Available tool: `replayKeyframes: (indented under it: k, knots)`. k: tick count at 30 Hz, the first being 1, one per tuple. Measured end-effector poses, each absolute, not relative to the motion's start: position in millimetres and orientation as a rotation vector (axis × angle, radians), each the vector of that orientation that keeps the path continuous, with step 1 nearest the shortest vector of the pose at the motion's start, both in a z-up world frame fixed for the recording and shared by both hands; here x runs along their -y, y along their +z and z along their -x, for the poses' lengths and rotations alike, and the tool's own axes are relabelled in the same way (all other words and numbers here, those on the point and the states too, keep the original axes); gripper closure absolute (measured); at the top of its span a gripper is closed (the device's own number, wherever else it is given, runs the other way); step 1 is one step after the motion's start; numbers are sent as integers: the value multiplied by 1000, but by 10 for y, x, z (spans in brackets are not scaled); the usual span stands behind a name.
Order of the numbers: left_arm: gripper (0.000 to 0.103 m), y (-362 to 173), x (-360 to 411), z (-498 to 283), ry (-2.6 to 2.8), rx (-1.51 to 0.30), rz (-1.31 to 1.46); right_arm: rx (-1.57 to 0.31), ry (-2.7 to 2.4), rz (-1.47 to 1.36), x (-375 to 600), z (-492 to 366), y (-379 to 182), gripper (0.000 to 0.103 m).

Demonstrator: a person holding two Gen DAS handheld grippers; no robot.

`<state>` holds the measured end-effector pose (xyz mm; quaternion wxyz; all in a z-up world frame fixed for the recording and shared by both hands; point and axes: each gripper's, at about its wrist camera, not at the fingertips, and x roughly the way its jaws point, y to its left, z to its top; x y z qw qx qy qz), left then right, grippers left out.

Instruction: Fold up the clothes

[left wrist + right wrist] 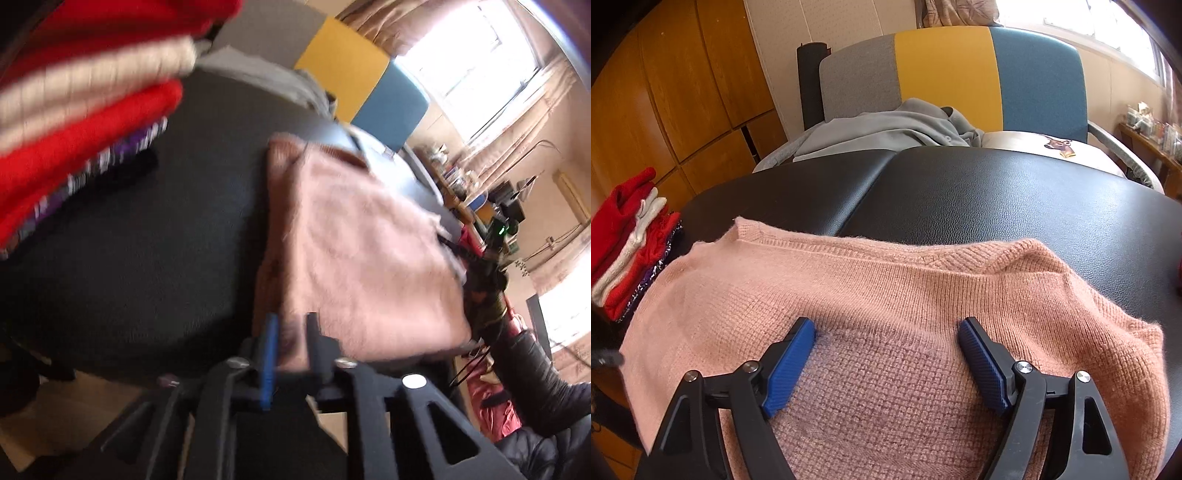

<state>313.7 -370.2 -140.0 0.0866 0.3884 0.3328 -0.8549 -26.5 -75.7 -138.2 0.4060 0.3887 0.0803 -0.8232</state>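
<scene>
So the pink sweater [886, 314] is lying on the black padded table [997, 192], already folded down a fair bit I'd say, ribbed edge facing away from me. My right gripper [886, 362] is spread wide and sitting just over the knit, nothing pinched. Left gripper [291, 343] is nearly closed on the sweater's near edge; that view is blurry, but a bit of pink fabric does look caught between the jaws, so I'm calling it a grab.

If I were doing this step right: keep the right one low and flat as a weight in the middle so the whole thing doesn't slide, and carry the left edge across in a smooth arc, not a yank. Fuzzy knit stretches and clings, so I'd go slow and lay the edge down square.

The done pile [631, 240] (red, cream, something purple) is off at the table's left end, well clear. Grey garment [886, 129] on the chair [942, 66] looks like it's next.
</scene>
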Motion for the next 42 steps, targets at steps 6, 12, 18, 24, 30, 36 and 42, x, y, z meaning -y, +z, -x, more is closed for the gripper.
replayKeyframes:
  k: [6,12,18,24,30,36,42]
  knots:
    - [71,-1279,3949,-2769,-2520,-958,-1148,-195,-2073,-979,742,280,-1381,21]
    - [53,-1323,4181,-2350,-2537,-1045,-1202,-176,-2061,-981,720,296,-1386,20]
    - [52,-1527,4325,-2040,-2483,-1000,-1316,-160,-2047,-979,709,318,-1388,18]
    - [49,-1586,4289,-1909,-2524,-1025,-1321,-147,-2030,-977,711,322,-1392,15]
    - [57,-1608,4169,-1772,-2559,-1062,-1359,-131,-2011,-975,708,326,-1392,12]
    - [84,-1676,4210,-1757,-2483,-1206,-1313,-117,-1997,-976,697,331,-1389,10]
    - [88,-1483,4256,-1818,-2468,-1162,-1265,-120,-1832,-1027,611,335,-1228,10]
